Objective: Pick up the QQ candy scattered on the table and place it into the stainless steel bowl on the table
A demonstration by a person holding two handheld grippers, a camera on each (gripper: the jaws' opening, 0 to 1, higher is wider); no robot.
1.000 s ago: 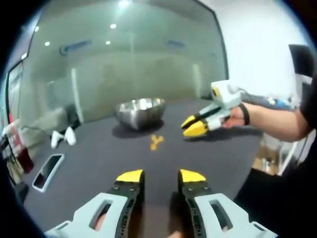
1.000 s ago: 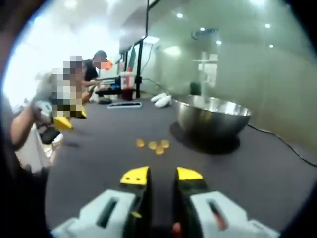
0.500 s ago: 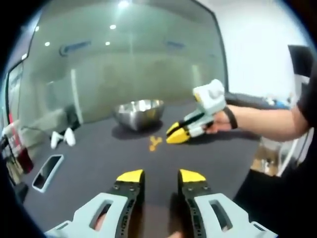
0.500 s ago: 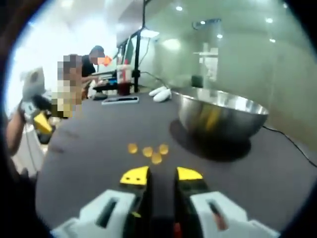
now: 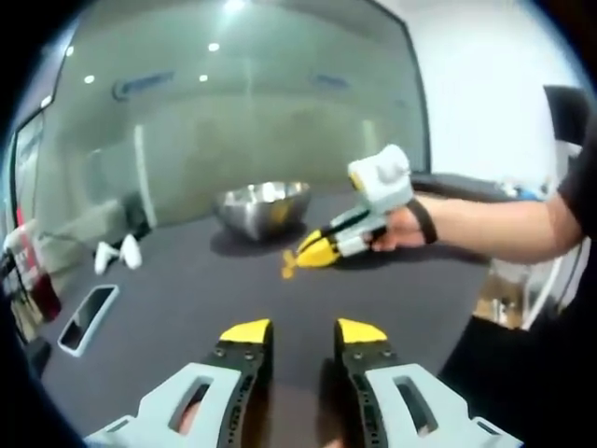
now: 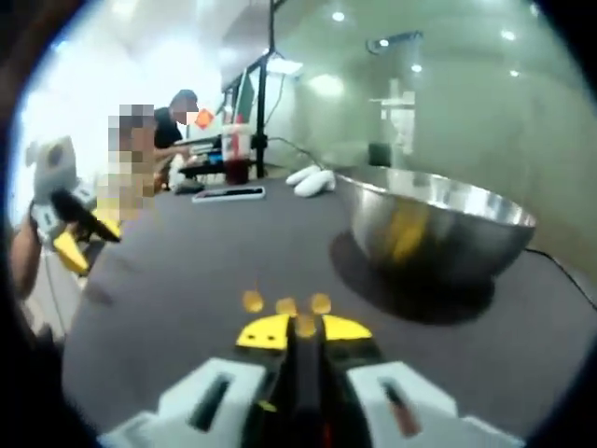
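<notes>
In the right gripper view, the right gripper sits low at the bottom centre, its yellow-tipped fingers drawn together around one QQ candy, a small orange-yellow disc wedged between the tips. Three more candies lie in a short row on the dark table just above the fingertips. The stainless steel bowl stands to the right of centre, near the candies but apart from them, casting a dark shadow below it. At the left edge the left gripper is held over the table's edge. A phone and two white objects lie in the upper middle of the frame.

In the left gripper view, the left gripper is at the bottom centre with its fingers apart and nothing between them. The right gripper, held by a hand reaching in from the right, points down-left at the candies in mid-frame. The bowl is above them, and the phone lies at the left.
</notes>
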